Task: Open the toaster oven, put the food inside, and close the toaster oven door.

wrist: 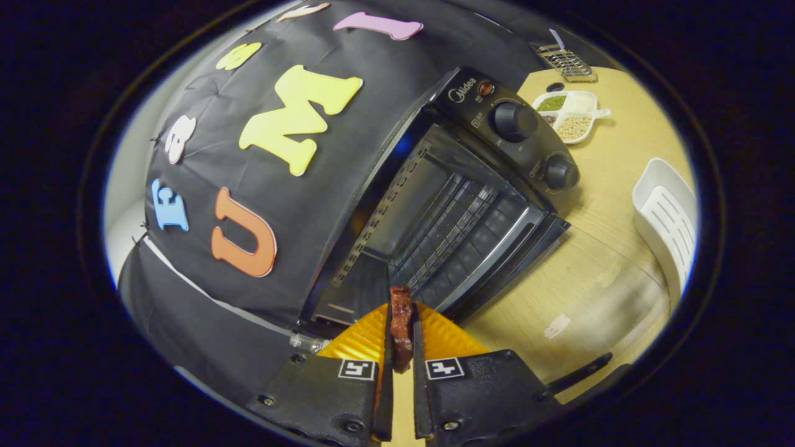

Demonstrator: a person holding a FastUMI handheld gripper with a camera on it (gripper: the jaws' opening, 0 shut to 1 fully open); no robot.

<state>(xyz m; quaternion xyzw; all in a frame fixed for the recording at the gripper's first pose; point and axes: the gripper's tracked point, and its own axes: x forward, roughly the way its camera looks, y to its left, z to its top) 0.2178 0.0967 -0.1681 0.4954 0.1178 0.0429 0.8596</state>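
Dark-red, flat food slab (401, 326) pinched between fingers (401, 310) before open black metal toaster oven (447, 211).

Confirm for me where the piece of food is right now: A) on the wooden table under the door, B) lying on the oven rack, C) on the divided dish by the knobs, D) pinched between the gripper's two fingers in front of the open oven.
D: the dark reddish food piece sits clamped between the gripper fingers, just short of the open toaster oven.
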